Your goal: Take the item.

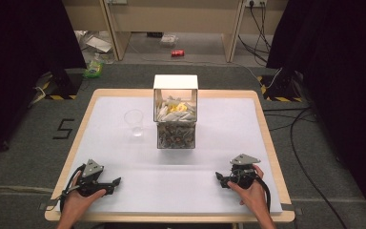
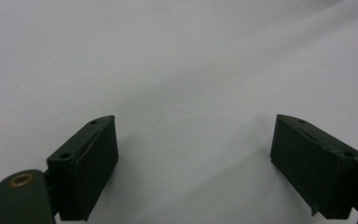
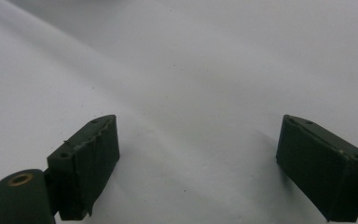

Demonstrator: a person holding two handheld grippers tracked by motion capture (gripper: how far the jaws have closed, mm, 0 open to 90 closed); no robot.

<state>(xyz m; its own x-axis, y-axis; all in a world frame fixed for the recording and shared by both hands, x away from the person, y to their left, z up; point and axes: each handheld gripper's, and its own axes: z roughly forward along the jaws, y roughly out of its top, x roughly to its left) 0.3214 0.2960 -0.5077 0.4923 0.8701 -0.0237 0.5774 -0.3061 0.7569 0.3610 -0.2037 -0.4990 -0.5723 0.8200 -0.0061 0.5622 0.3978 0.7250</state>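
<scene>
At the bottom of the high view, the left gripper (image 1: 108, 185) is held in a hand (image 1: 78, 202) at lower left and the right gripper (image 1: 221, 179) in a hand (image 1: 252, 193) at lower right; both are rested low on the table (image 1: 219, 157), well apart from each other, each topped by a grey three-cornered plate. In the left gripper view the left gripper (image 2: 193, 163) is seen with its blocky, matte dark jaws spread wide over the smooth white surface, nothing held between them; in the right gripper view the right gripper (image 3: 196, 165) is likewise opened wide and empty, one pad edge looking slightly ragged. The table is covered in a white sheet with a pale wooden rim exposed around it. Farther up, near the centre of the frame, a clear square box (image 1: 176, 129) with a white lid is seen, filled with small pale and yellow pieces that cannot be identified; just to its left a clear plastic cup (image 1: 134, 122) is stood upright. Beyond, on the grey floor at top centre, a red can (image 1: 177, 53) is laid.
</scene>
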